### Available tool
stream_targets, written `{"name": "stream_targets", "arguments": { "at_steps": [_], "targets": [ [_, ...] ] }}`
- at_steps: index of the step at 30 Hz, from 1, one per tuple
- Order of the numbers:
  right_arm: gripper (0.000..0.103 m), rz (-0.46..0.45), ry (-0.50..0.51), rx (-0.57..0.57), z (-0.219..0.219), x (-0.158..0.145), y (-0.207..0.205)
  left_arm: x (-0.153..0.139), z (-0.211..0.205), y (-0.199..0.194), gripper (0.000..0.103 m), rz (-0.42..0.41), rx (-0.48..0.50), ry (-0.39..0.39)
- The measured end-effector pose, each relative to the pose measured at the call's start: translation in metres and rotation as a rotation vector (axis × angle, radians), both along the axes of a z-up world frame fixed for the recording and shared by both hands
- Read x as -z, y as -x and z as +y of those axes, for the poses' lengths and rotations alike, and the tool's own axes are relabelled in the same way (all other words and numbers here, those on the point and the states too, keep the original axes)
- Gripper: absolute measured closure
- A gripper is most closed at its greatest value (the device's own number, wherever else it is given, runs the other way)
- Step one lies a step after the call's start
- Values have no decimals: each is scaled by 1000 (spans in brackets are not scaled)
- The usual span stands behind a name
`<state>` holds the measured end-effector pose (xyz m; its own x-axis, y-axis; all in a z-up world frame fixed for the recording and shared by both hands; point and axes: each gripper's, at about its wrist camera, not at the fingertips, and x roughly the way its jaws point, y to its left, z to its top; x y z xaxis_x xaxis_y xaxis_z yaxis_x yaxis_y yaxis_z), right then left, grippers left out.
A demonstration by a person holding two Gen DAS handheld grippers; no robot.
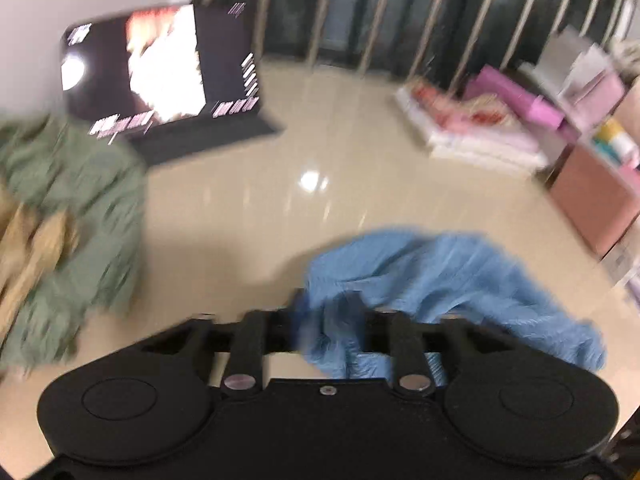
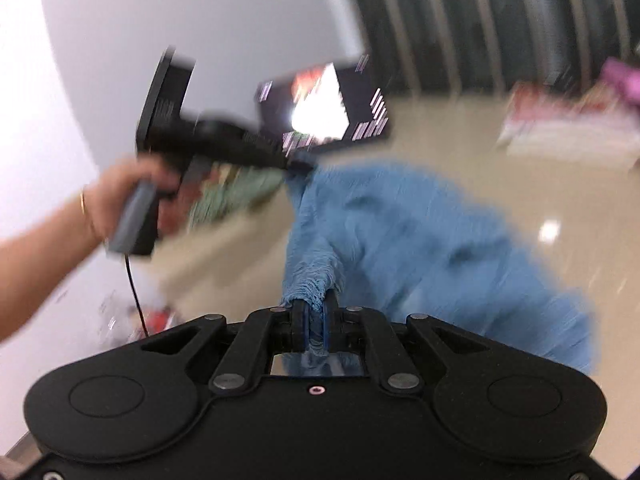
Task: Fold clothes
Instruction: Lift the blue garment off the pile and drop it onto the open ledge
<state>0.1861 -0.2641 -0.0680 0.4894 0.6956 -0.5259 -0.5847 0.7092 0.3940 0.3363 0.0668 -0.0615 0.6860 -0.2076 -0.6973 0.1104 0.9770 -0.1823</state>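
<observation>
A blue garment (image 2: 420, 248) hangs stretched between my two grippers above the beige table. My right gripper (image 2: 316, 320) is shut on one bunched edge of it. My left gripper (image 2: 298, 168) shows in the right wrist view, held by a hand, shut on another edge of the blue garment. In the left wrist view the blue garment (image 1: 432, 280) drapes over my left gripper (image 1: 320, 320), which hides the fingertips. Both views are blurred by motion.
A green garment (image 1: 76, 216) and a tan one (image 1: 28, 252) lie heaped at the table's left. A tablet (image 1: 160, 72) stands at the back. Stacked pink and white items (image 1: 480, 128) and boxes (image 1: 592, 192) sit at the right.
</observation>
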Motion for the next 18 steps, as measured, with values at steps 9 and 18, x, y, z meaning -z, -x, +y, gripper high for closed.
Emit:
{"name": "stream_targets", "arguments": {
  "at_steps": [9, 18],
  "targets": [
    [45, -30, -35, -38, 9, -7, 31, -14, 3, 66, 22, -37, 111, -44],
    [30, -108, -3, 246, -68, -31, 42, -13, -121, 97, 13, -160, 483, -237]
  ]
}}
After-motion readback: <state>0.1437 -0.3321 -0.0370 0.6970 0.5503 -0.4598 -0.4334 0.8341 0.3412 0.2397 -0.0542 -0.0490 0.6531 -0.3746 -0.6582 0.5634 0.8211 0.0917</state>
